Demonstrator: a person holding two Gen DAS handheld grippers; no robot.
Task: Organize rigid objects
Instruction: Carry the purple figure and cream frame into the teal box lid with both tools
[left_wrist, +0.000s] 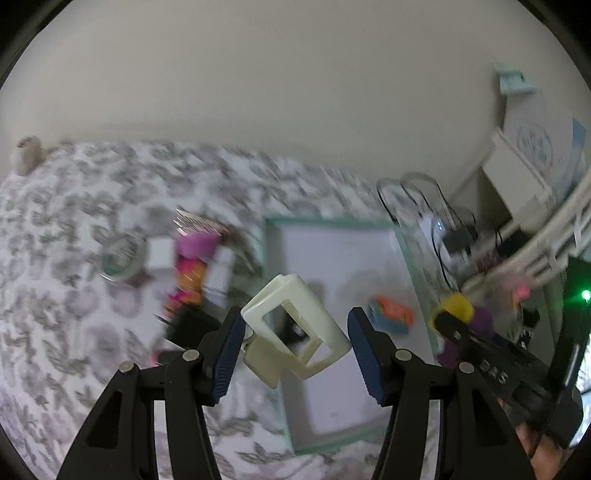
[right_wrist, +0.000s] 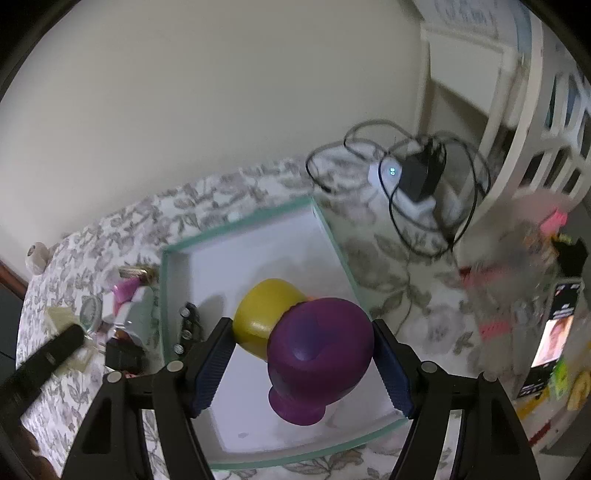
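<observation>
Two loads ride above the tray (right_wrist: 258, 218): left tool (left_wrist: 295, 343), part-open, pinches a cream clip (left_wrist: 291, 328) off-centre, likely to twist free; right tool (right_wrist: 303, 354), wide, clamps purple-and-yellow cups (right_wrist: 317, 350).

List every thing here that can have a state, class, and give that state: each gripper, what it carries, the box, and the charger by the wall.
left gripper: shut on the cream clip.
cream clip: held tilted, above the box edge.
right gripper: shut on the purple and yellow cups.
purple and yellow cups: held together, over the box.
box: open, no lid on it.
charger: light on.
</observation>
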